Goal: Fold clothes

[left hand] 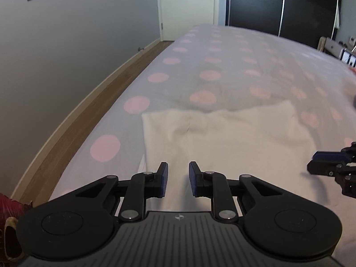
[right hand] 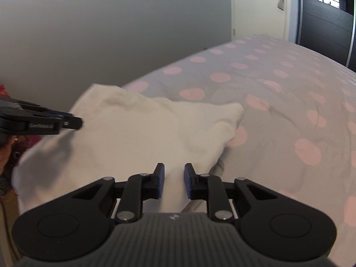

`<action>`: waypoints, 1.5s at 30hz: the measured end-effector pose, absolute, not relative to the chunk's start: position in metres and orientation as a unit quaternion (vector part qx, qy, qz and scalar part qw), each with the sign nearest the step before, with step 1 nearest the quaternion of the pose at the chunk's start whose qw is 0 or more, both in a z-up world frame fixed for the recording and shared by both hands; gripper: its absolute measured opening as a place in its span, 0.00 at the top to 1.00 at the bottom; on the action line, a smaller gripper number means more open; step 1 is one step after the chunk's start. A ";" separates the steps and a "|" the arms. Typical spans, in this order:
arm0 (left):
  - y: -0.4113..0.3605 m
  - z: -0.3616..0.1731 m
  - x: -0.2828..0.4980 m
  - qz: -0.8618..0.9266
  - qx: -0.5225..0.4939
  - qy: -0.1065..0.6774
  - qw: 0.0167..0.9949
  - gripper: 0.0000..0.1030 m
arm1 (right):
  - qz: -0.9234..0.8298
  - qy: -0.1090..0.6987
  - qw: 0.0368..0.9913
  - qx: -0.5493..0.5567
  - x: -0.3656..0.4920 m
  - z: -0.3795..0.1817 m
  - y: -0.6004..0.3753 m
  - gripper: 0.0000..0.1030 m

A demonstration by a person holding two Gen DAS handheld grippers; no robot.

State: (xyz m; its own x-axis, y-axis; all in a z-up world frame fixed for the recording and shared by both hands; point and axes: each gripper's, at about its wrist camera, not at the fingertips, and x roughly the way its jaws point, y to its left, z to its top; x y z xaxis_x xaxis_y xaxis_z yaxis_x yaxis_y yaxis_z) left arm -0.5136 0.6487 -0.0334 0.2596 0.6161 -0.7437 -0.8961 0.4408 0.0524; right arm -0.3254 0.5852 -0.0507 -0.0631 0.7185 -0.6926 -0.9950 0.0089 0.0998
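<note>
A cream folded garment lies flat on the near part of a bed, its far edge a little rumpled. My left gripper hovers over the garment's near left part. Its jaws stand a narrow gap apart and only flat cloth shows between the blue pads. My right gripper is over the near right edge of the garment, also with a narrow gap and cloth showing in it. Each gripper appears side-on in the other's view, the right gripper at the garment's right side and the left gripper at its left.
The bed sheet is pale grey with pink dots and stretches far ahead. A strip of wooden floor and a grey wall run along the bed's left side. A white door and dark wardrobe stand beyond. Something red lies at the lower left.
</note>
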 end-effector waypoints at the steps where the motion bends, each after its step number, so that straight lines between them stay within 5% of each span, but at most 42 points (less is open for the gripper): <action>1: 0.652 -0.041 -0.514 0.498 -0.200 0.361 0.763 0.83 | 0.656 0.306 0.648 -0.234 -0.324 -0.057 0.590 0.78; 11: 0.686 -0.075 -0.517 0.528 -0.254 0.352 0.730 0.83 | 0.643 0.332 0.653 -0.223 -0.312 -0.080 0.619 0.78; 22: 0.622 -0.026 -0.521 0.497 -0.193 0.362 0.764 0.83 | 0.712 0.289 0.610 -0.192 -0.329 -0.040 0.552 0.73; 35: 0.608 -0.058 -0.520 0.510 -0.198 0.399 0.736 0.83 | 0.699 0.291 0.612 -0.229 -0.350 -0.072 0.538 0.73; 45: 0.567 -0.008 -0.510 0.504 -0.186 0.373 0.756 0.79 | 0.691 0.311 0.624 -0.191 -0.330 -0.019 0.503 0.63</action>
